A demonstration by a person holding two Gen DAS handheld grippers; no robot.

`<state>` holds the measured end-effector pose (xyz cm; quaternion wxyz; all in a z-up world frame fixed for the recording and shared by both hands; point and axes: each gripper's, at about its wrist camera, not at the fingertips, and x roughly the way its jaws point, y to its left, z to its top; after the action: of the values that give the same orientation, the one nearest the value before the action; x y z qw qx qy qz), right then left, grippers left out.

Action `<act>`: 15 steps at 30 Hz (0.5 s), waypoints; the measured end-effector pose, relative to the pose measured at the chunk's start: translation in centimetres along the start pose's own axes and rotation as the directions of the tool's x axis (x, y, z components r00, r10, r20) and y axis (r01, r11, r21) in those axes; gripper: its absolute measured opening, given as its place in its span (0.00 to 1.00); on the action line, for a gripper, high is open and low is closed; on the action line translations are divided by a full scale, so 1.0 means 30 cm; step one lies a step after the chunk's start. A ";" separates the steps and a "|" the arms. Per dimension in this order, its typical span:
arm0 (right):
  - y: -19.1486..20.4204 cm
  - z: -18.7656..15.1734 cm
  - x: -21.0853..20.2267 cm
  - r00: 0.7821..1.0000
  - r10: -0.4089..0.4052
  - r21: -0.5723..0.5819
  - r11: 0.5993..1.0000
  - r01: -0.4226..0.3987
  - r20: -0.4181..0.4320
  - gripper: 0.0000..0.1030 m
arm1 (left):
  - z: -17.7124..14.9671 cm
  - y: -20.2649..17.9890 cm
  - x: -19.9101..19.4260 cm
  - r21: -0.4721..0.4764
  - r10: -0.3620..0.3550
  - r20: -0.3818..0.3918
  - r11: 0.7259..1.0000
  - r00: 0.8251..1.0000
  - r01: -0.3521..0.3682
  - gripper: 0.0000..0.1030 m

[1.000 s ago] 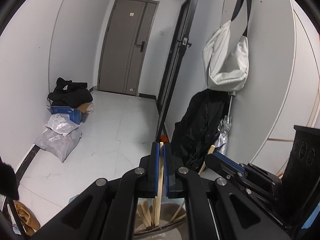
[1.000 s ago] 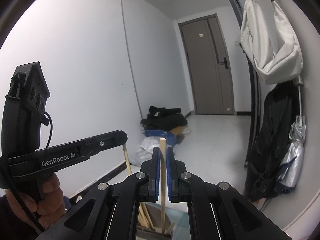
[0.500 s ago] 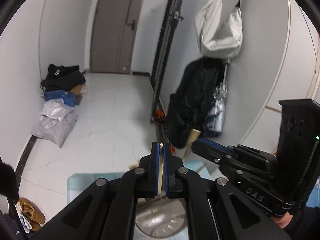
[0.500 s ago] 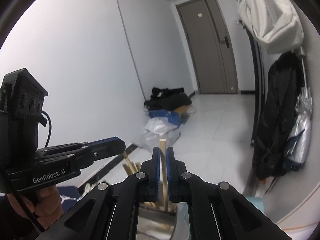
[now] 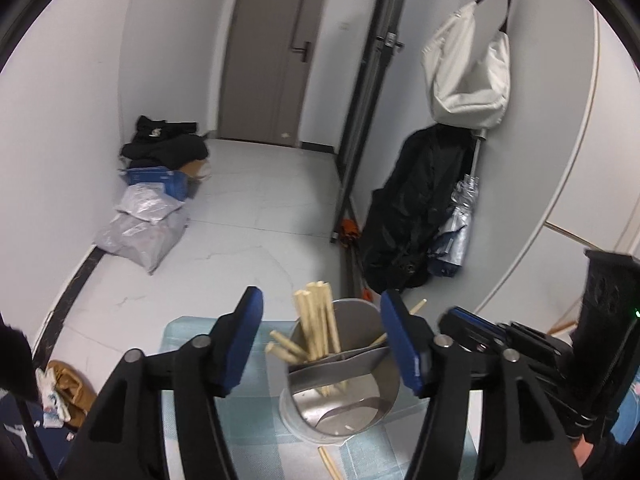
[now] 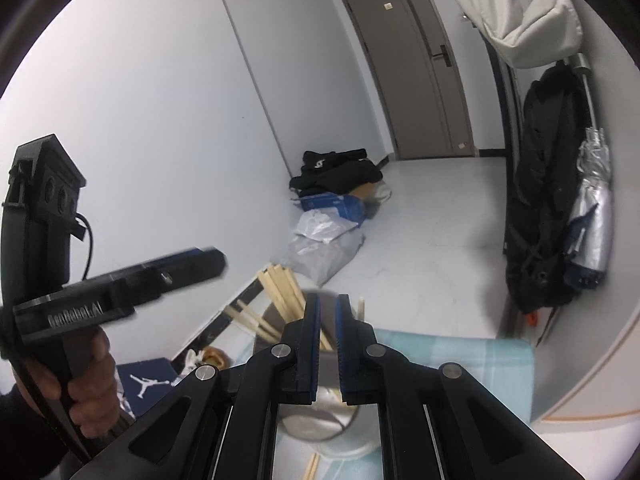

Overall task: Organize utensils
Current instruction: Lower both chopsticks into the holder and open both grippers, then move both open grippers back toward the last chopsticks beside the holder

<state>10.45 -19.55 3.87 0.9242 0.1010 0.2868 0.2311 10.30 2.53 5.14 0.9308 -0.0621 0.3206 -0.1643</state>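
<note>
Opening my left gripper (image 5: 322,340) over steel holder (image 5: 340,396), chopsticks (image 5: 316,320) inside, right gripper (image 6: 327,344) parting too, nothing between.

1. The utensil holder (image 5: 340,396) is shiny, smooth metal.
2. The chopsticks (image 5: 316,328) are pale, matt wood.
3. The mat (image 5: 248,420) under them looks like soft cloth.
4. The floor (image 5: 248,232) is glossy tile.
</note>
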 end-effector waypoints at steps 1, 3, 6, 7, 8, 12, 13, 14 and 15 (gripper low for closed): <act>0.003 -0.007 -0.015 1.000 0.002 0.004 1.000 -0.002 0.003 0.13 | -0.005 0.000 -0.011 -0.010 0.014 0.006 1.000 1.000 -0.014 0.65; 0.011 -0.020 -0.047 1.000 0.024 0.015 1.000 -0.024 0.015 0.22 | -0.016 -0.007 -0.040 -0.019 0.045 0.029 0.999 0.999 -0.045 0.68; 0.030 -0.031 -0.103 0.997 0.050 0.019 0.999 -0.051 0.058 0.40 | -0.033 -0.020 -0.072 -0.026 0.064 0.054 0.998 0.997 -0.063 0.71; 0.041 -0.040 -0.121 0.996 0.055 0.014 0.998 -0.056 0.073 0.46 | -0.040 -0.020 -0.079 -0.029 0.068 0.057 0.997 0.996 -0.067 0.75; 0.053 -0.047 -0.138 0.995 0.058 0.007 0.998 -0.059 0.084 0.49 | -0.049 -0.024 -0.090 -0.033 0.077 0.064 0.997 0.995 -0.075 0.76; 0.090 -0.083 -0.177 0.995 0.059 -0.002 0.998 -0.059 0.085 0.53 | -0.086 -0.029 -0.119 -0.046 0.105 0.078 0.994 0.991 -0.102 0.78; 0.094 -0.092 -0.183 0.995 0.056 0.000 0.998 -0.056 0.084 0.58 | -0.095 -0.026 -0.123 -0.051 0.112 0.077 0.993 0.991 -0.108 0.79; 0.098 -0.104 -0.190 0.995 0.051 0.002 0.999 -0.052 0.084 0.61 | -0.104 -0.024 -0.126 -0.054 0.118 0.077 0.992 0.990 -0.114 0.79; 0.101 -0.116 -0.195 0.995 0.047 0.004 0.999 -0.048 0.084 0.62 | -0.116 -0.023 -0.128 -0.056 0.124 0.077 0.991 0.989 -0.120 0.79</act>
<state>3.05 -19.54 4.83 0.9293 0.1202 0.2461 0.2478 5.11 3.17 4.77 0.9493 -0.0729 0.2905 -0.0960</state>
